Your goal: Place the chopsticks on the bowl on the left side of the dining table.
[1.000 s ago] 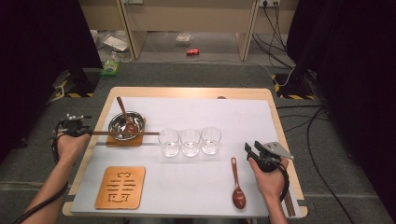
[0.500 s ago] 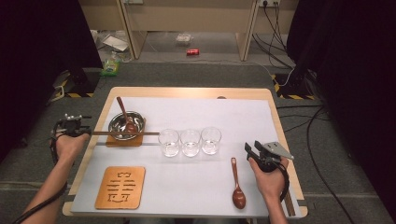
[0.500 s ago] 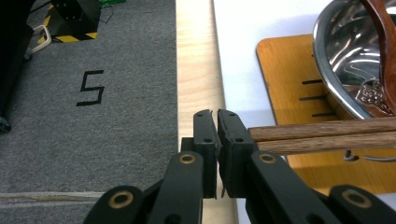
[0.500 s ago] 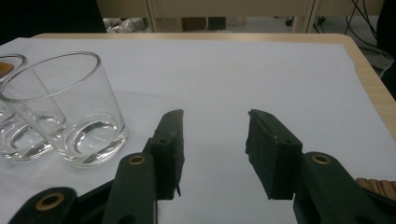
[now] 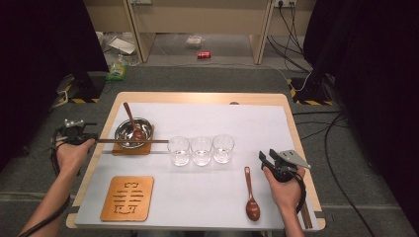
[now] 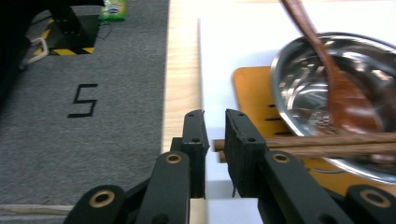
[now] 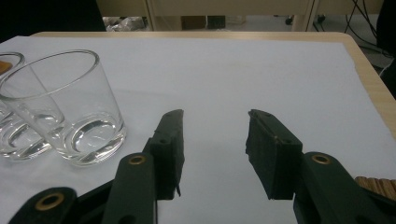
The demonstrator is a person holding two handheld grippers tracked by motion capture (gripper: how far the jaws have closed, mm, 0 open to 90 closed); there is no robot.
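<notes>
High view, left side: how far along?

Chopsticks (image 5: 133, 141) laid level across the steel bowl (image 5: 118, 134), one wooden spoon (image 5: 132, 121) propped inside it, bowl on a small wooden mat (image 5: 129, 150). Looks like that placement is done.

And the left gripper (image 5: 90, 139)?

Just been opening. Seen from the left gripper view, jaws a little apart, the near end of the chopsticks showing in the gap, no pad pressing on it. Released, by the look of it.

Right gripper (image 5: 267, 159)?

Jaws well apart, nothing between them, low over the desk (image 5: 247, 118), near the second spoon (image 5: 251, 195) and the three glasses (image 5: 201, 150).

What remains?

Probably the second spoon, lying untouched on the desk, and perhaps the bare cut-out trivet (image 5: 127, 198) at the near left. Only a guess.

Any writing?

A black "5" (image 6: 84, 100) on the grey carpet, plain in the left gripper view. A character-like pattern cut through the trivet, not readable as a word. Red can (image 5: 203, 55) and green packet (image 5: 117, 72) on the floor too small to read.
</notes>
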